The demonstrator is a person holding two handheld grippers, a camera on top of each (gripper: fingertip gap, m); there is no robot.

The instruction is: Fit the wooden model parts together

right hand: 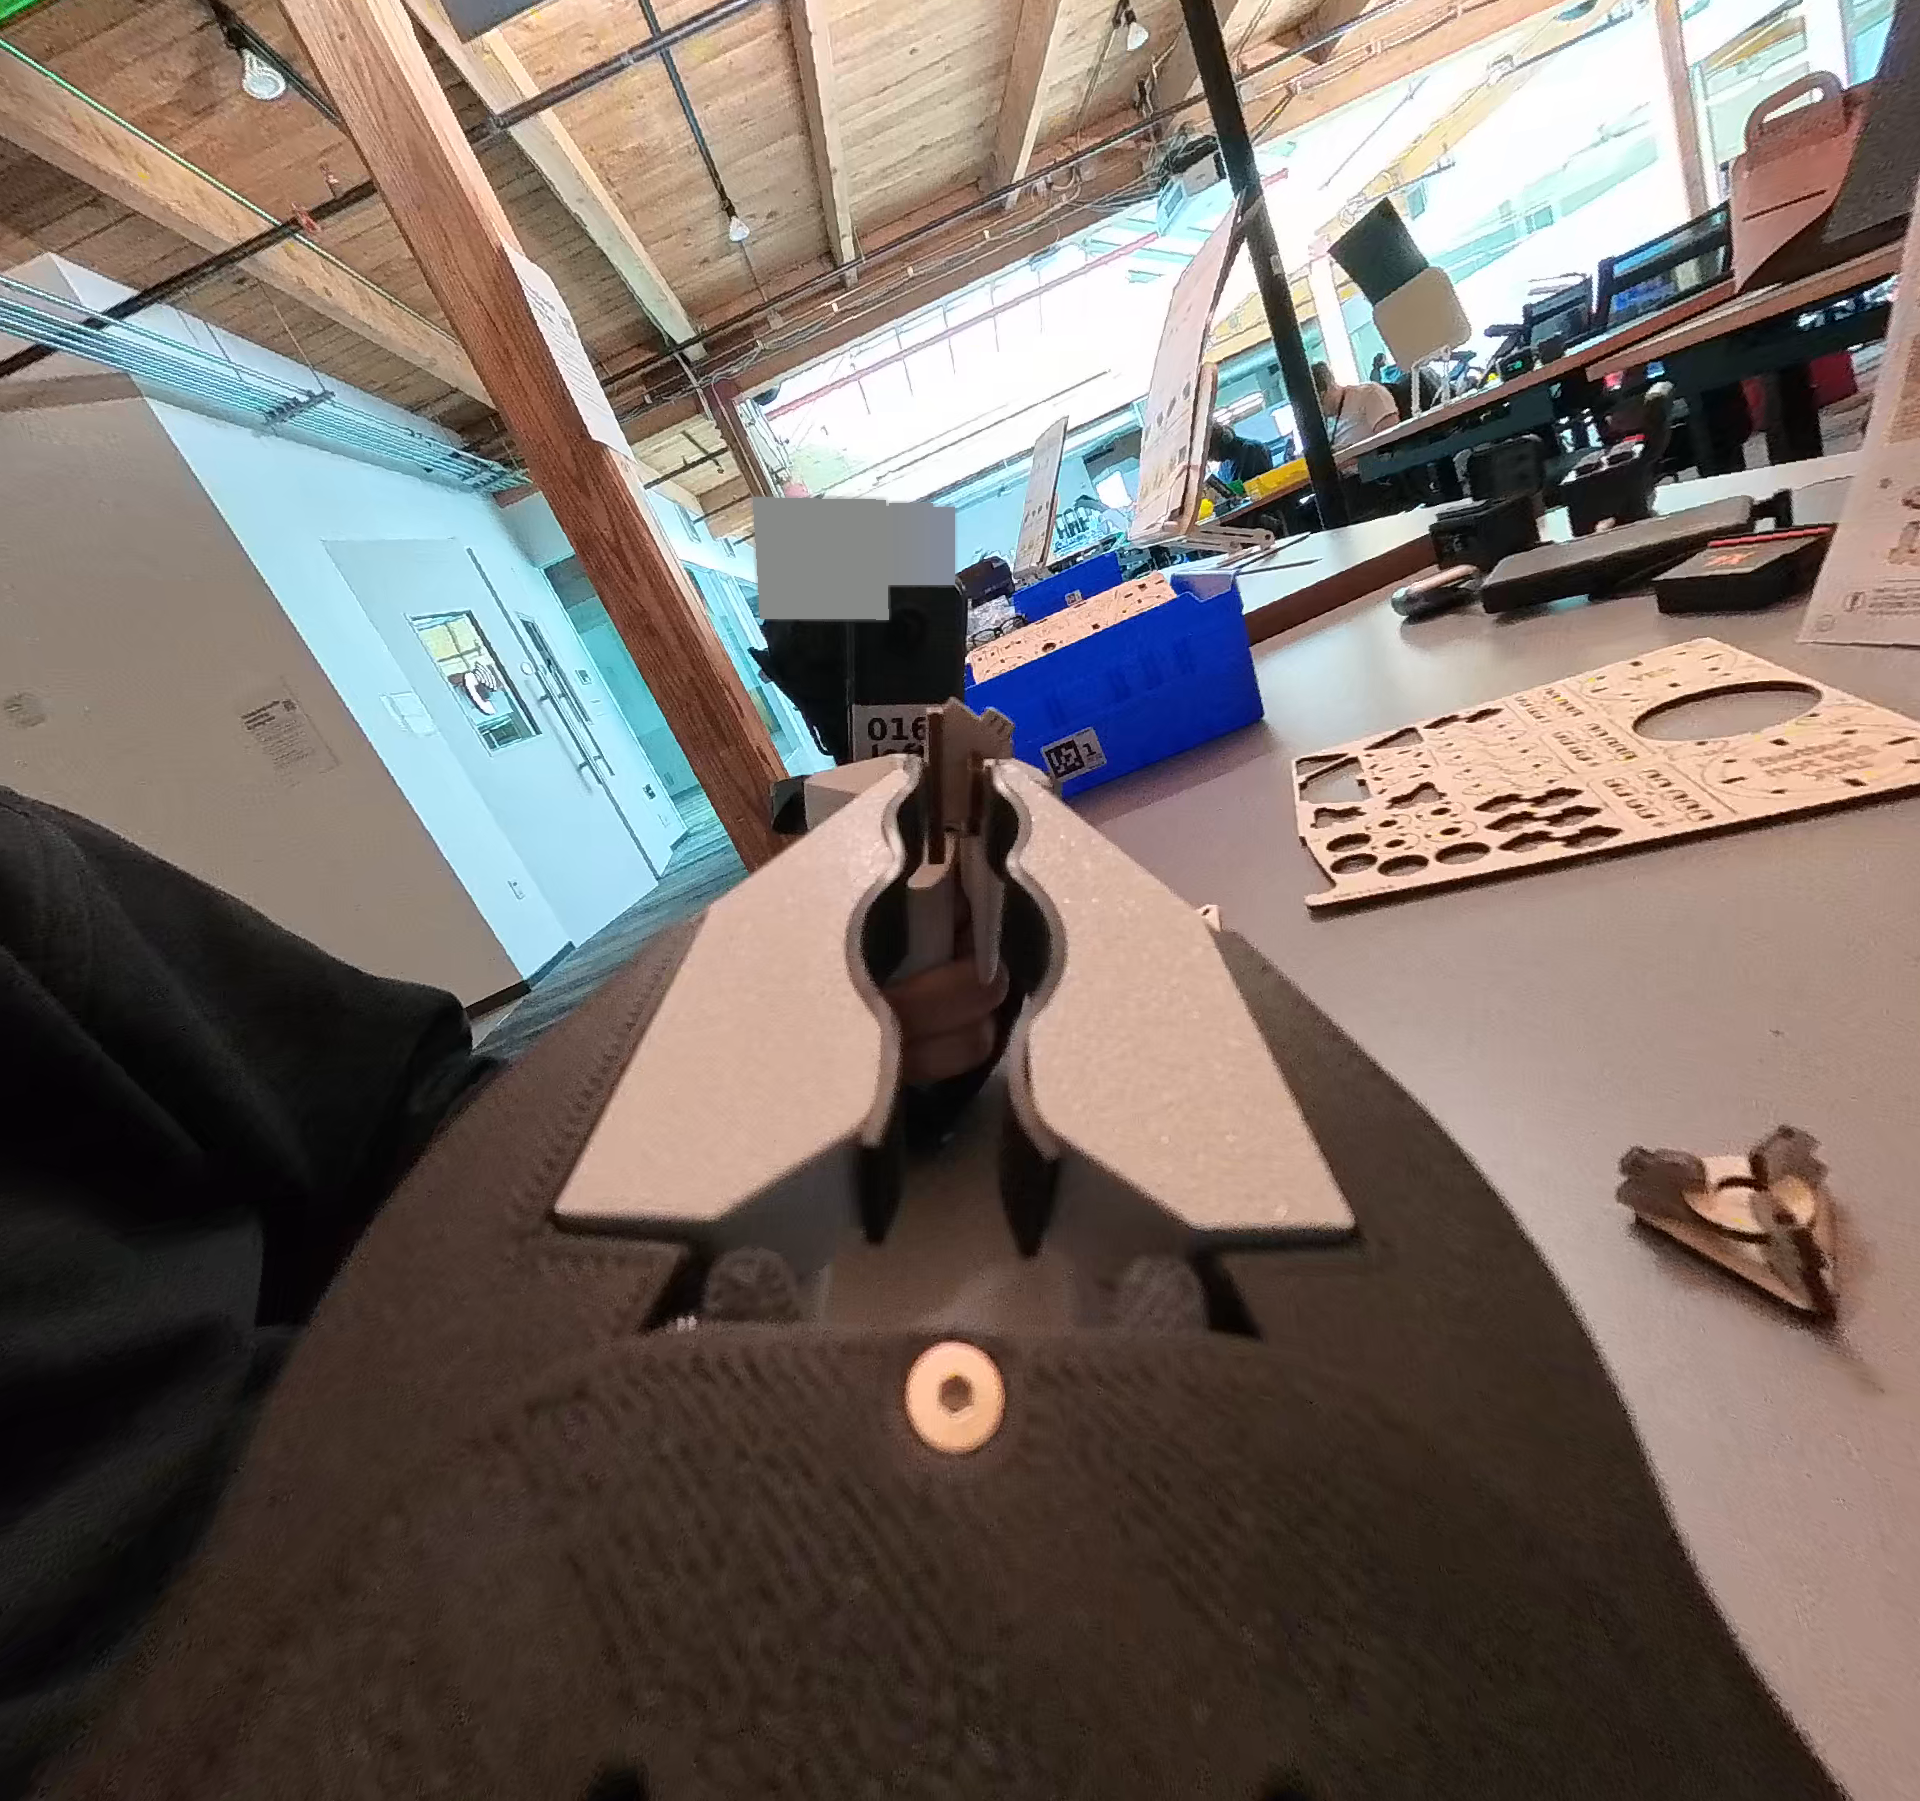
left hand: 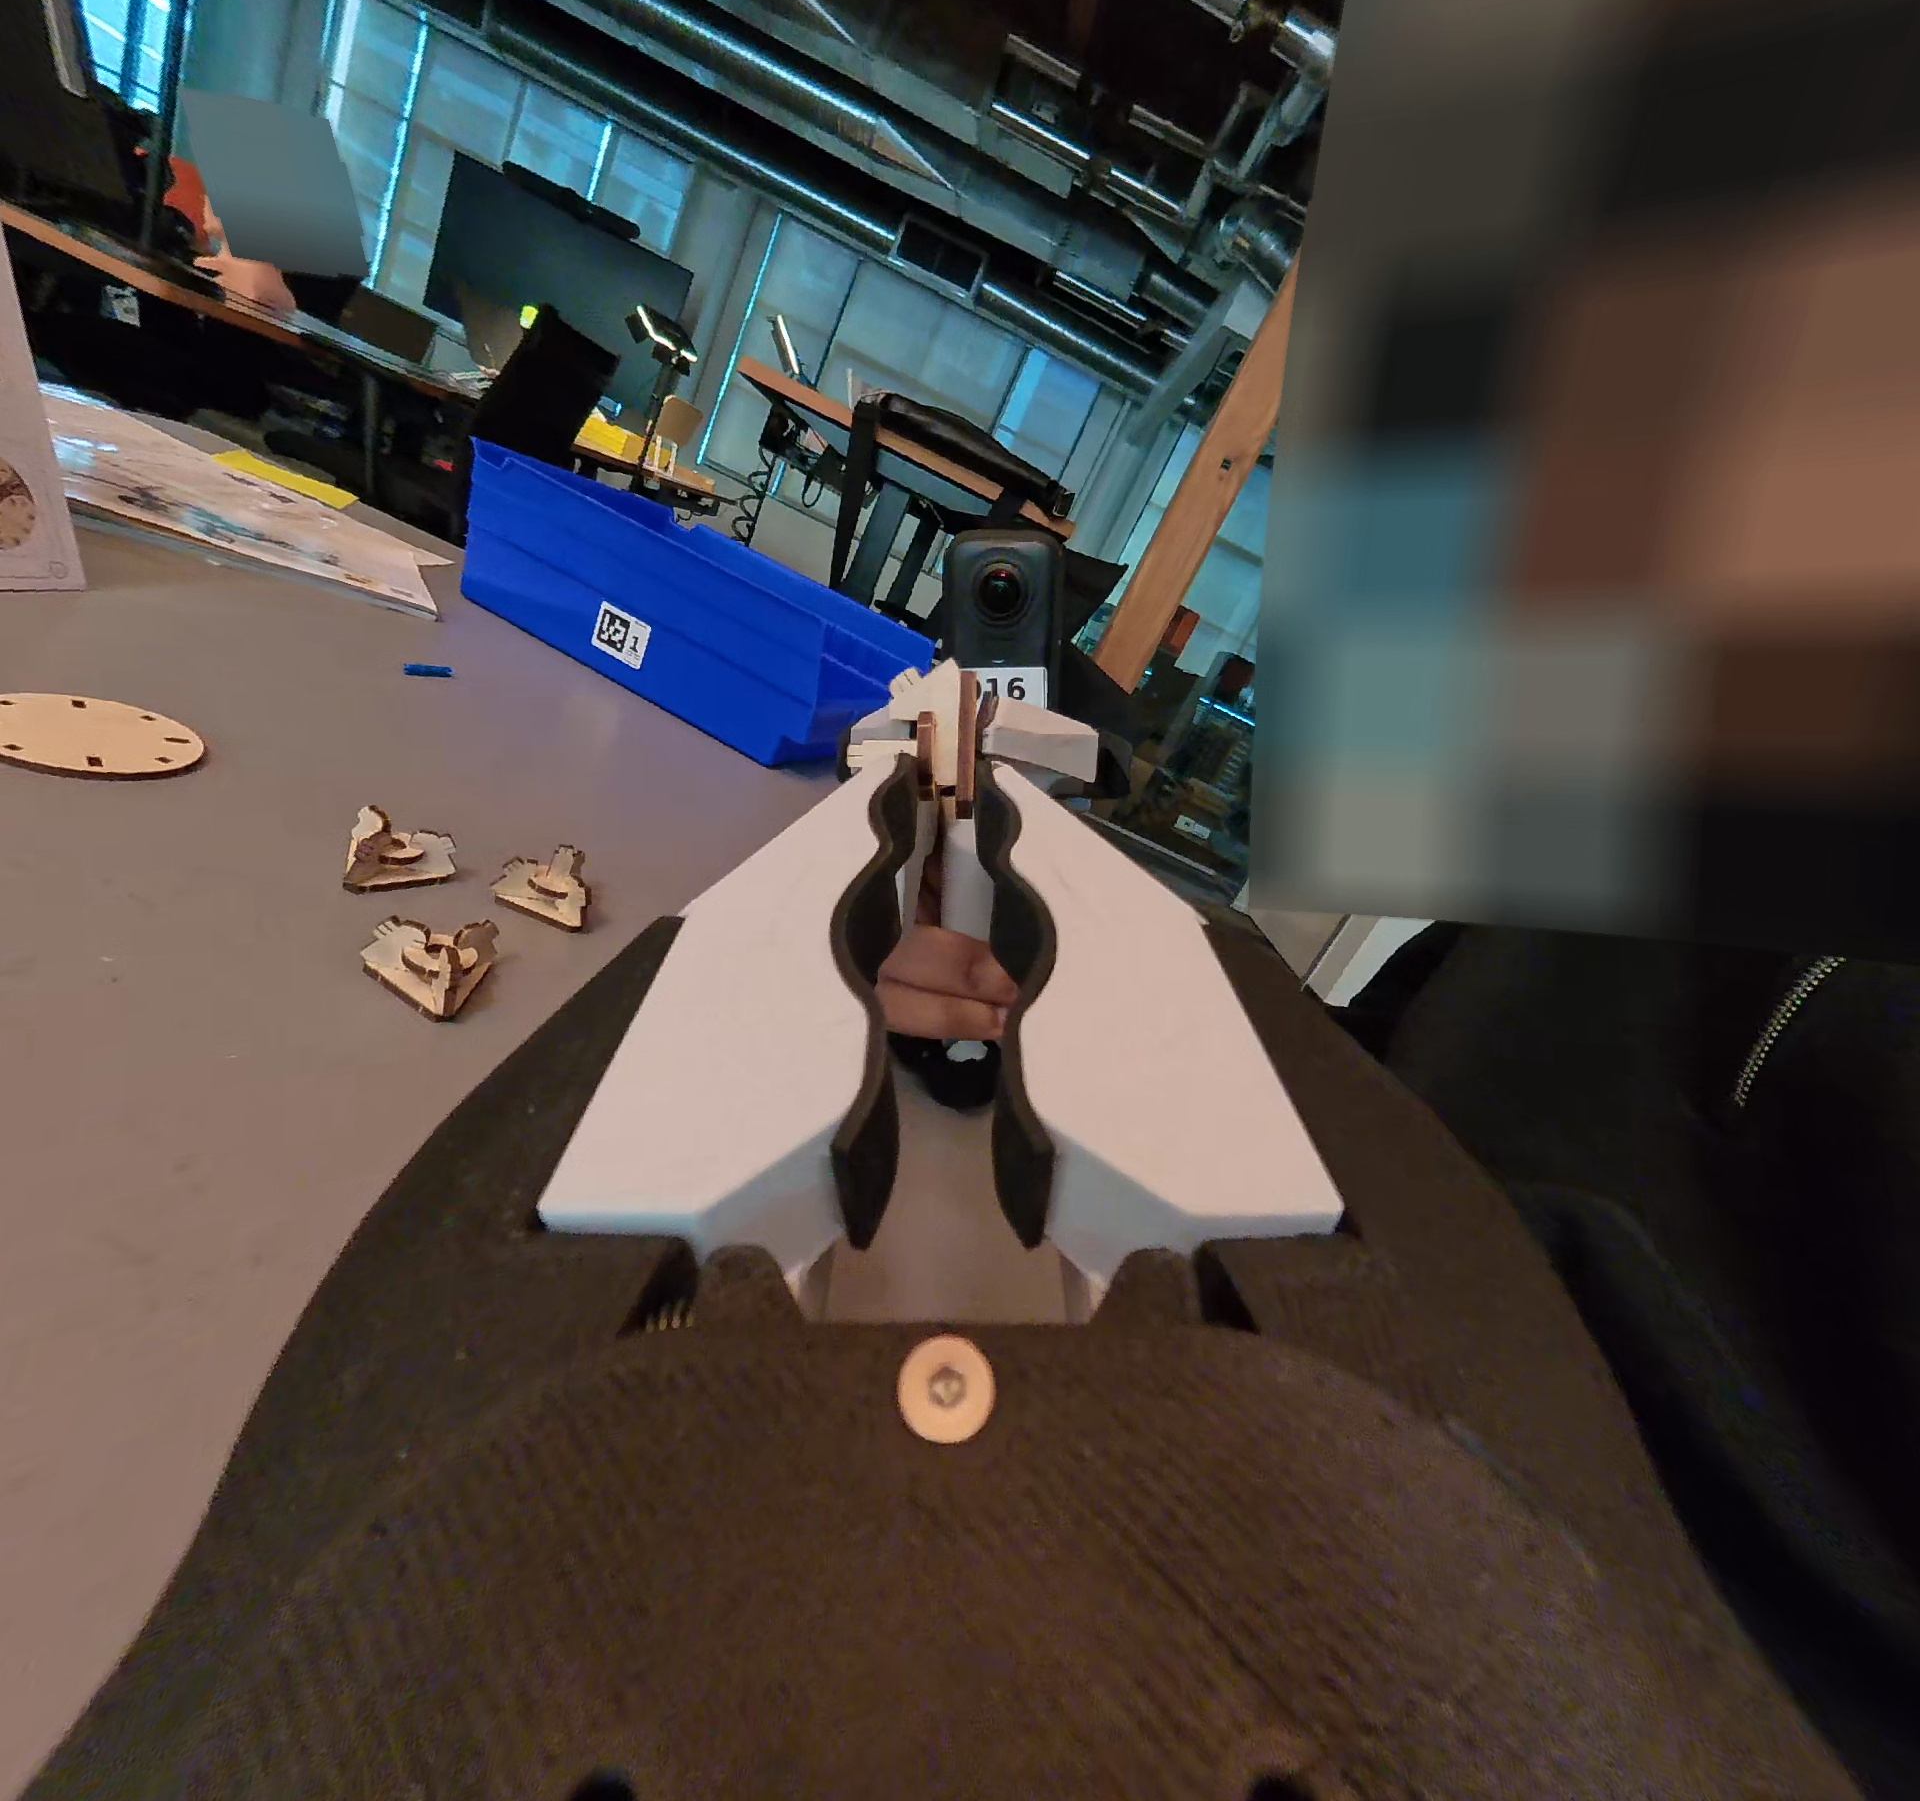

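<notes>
Above the grey table, you're pinching one small laser-cut wooden assembly with both left gripper and right gripper; keep pads square, pressure even.

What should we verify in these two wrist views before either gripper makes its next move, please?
1. Left gripper clamped on the wooden piece: ok.
2. Right gripper clamped on the same wooden piece: ok.
3. Grippers meet tip to tip, above the grey table: ok.
4. Three finished wooden assemblies lie apart from the grippers: ok.
5. Blue bin stands beyond the tips, untouched: ok.
6. Parts fully seated together: cannot tell.
</notes>
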